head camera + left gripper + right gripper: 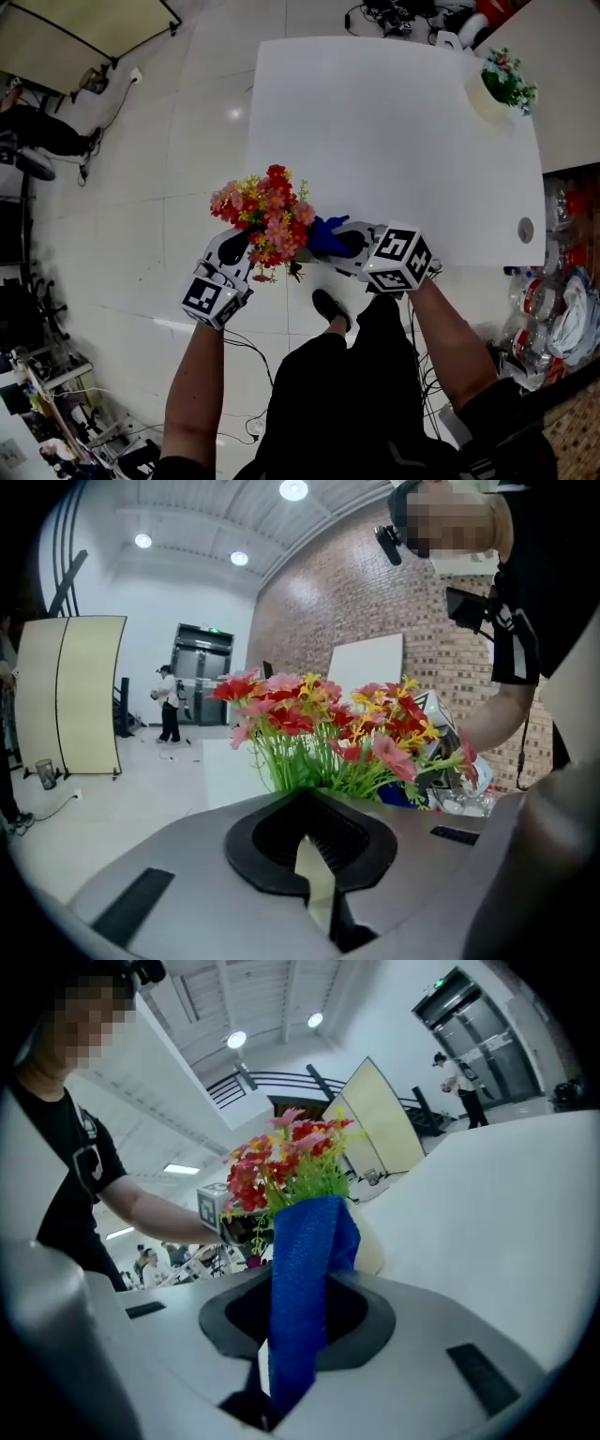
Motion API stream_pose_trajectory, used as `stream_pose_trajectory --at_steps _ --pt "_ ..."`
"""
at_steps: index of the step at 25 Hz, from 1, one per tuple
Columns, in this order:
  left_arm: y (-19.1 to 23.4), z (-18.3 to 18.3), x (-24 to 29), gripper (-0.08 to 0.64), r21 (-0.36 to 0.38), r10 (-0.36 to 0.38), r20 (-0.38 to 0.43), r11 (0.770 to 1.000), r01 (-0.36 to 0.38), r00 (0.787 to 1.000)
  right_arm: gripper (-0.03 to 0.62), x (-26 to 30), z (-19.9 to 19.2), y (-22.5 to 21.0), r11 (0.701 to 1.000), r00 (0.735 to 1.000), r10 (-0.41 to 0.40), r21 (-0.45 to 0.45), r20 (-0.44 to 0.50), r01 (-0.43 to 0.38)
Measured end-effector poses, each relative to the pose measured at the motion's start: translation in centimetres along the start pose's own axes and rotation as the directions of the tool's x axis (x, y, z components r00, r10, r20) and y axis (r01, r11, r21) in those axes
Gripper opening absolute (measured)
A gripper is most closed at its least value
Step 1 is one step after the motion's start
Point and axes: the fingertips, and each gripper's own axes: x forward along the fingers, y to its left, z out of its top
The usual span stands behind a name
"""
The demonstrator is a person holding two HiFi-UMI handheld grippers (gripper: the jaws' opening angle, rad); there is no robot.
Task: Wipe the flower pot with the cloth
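Two tools are in play here, both at the near left corner of the white, smooth worktop (394, 141). The left tool (234, 248) is clamped on the flower pot (373, 1246). In the left gripper view a thin cream sliver of the pot's wall (314, 869) is seen pinched between its dark ribbed pads. The pot itself looks smooth, pale cream and rounded, and it's mostly buried in the head view under a bushy bunch of red, pink and yellow flowers (267, 220) on thin green stems.

The right tool (347, 242) is closed on the cloth (300, 1288), a bright blue strip with a coarse woven texture. Its free end is folded over and laid against the pot's side, just below the blooms.

A second pot (502, 84) of greenery is parked at the far right corner.
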Motion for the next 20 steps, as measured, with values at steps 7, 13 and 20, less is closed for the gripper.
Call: stream_pose_trajectory --at_steps 7,13,20 --pt "-0.5 -0.2 0.4 0.0 0.104 -0.063 -0.085 0.992 0.072 0.994 0.08 -4.1 0.6 1.1 0.986 0.983 -0.124 0.125 0.136 0.107" --pt "0.2 0.0 0.0 0.0 0.072 -0.09 -0.091 0.993 0.096 0.992 0.08 -5.5 3.3 1.9 0.978 0.961 -0.206 0.076 0.183 0.195" --pt "-0.3 -0.2 -1.4 0.0 0.155 -0.131 -0.134 0.976 0.152 0.982 0.08 -6.0 5.6 4.4 0.945 0.909 -0.327 0.115 0.258 0.308"
